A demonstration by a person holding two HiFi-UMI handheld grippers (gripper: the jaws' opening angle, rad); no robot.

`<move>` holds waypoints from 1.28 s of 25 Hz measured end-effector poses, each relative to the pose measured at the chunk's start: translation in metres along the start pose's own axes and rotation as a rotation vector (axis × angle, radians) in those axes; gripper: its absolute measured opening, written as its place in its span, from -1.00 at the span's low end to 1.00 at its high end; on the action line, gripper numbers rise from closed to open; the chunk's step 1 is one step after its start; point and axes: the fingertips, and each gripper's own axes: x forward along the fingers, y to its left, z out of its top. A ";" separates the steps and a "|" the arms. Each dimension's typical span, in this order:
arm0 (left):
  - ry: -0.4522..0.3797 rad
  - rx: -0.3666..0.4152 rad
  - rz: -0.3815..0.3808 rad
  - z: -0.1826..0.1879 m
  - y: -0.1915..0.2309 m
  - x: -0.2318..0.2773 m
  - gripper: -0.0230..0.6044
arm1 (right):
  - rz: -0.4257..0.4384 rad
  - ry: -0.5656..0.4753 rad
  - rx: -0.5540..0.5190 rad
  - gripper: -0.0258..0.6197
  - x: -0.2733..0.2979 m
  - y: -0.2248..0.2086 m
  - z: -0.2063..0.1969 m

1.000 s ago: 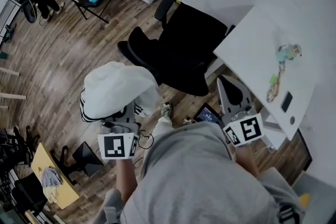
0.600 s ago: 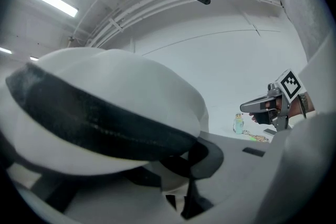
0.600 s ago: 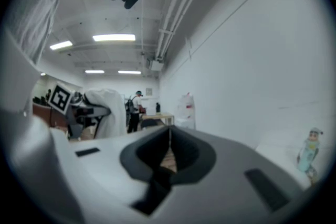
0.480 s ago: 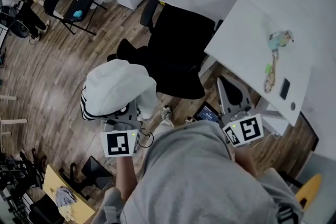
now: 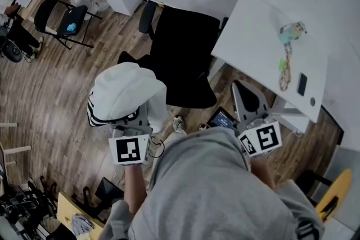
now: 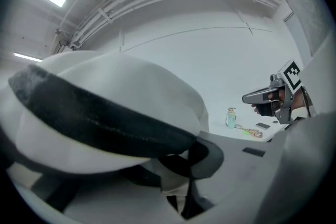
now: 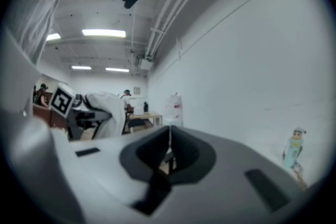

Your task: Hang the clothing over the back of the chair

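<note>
Still in left tongs [image 5: 131, 120], clothing [image 5: 125, 91] beside chair [image 5: 185, 56]

I'm holding both grippers out in front of my chest, roughly level. My left gripper [image 5: 135, 121] sits at 8 o'clock in the head view and points to 12 o'clock, carried on my bare left forearm [image 5: 133, 188]. Its fingers [image 6: 210, 157] are clamped on the white striped garment [image 5: 121, 93]. My right gripper [image 5: 243, 95], at 4 o'clock, aims towards 11 o'clock, its tips pressed together with nothing between them.
</note>
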 end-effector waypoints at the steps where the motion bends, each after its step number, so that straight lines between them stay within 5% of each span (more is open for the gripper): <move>1: 0.007 0.004 -0.013 -0.002 -0.002 0.005 -0.60 | -0.010 0.001 0.000 -0.81 0.000 -0.002 0.000; 19: 0.073 0.126 -0.196 -0.030 -0.015 0.057 -0.58 | -0.169 0.031 -0.001 -0.81 -0.006 -0.009 -0.008; 32: 0.143 0.141 -0.323 -0.058 -0.025 0.079 -0.55 | -0.227 0.066 0.001 -0.81 0.001 0.008 -0.017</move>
